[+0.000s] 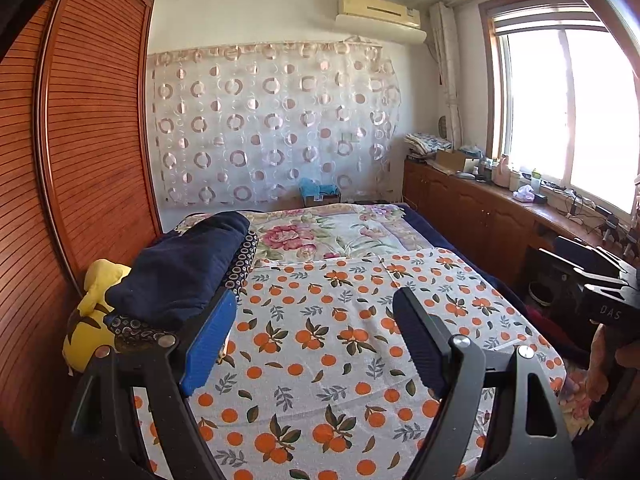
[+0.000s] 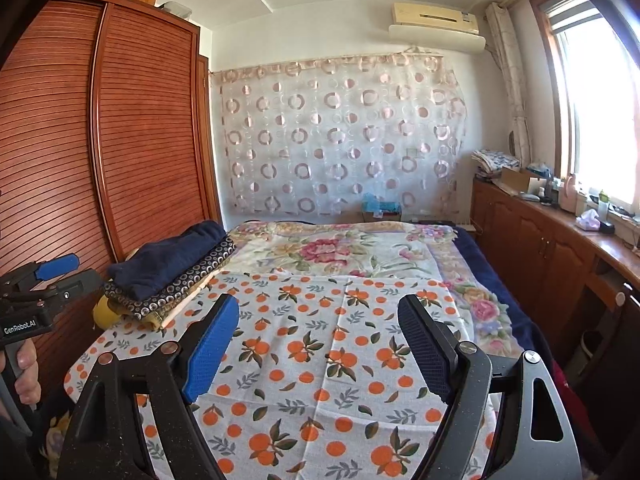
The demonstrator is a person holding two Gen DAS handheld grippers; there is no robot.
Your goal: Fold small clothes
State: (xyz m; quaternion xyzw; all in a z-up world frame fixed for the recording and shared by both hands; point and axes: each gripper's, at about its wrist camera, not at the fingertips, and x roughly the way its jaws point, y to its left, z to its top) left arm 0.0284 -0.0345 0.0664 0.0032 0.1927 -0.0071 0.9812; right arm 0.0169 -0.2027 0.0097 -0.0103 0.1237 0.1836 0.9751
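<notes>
Right wrist view shows the stack of folded clothes (image 2: 168, 276) at middle left, a navy piece on top of patterned ones, resting at the edge of the orange-print sheet (image 2: 320, 340) beside the wardrobe (image 2: 120, 140). The right gripper (image 2: 318, 344) hangs over bare sheet, jaws spread, nothing between them. The left gripper (image 1: 314, 340) likewise stands spread and empty, its blue pad close beside the stack. No unfolded garment is visible. A careless sweep of that left pad could likely nudge the stack, toppling it toward the yellow plush toy (image 1: 90, 320).
</notes>
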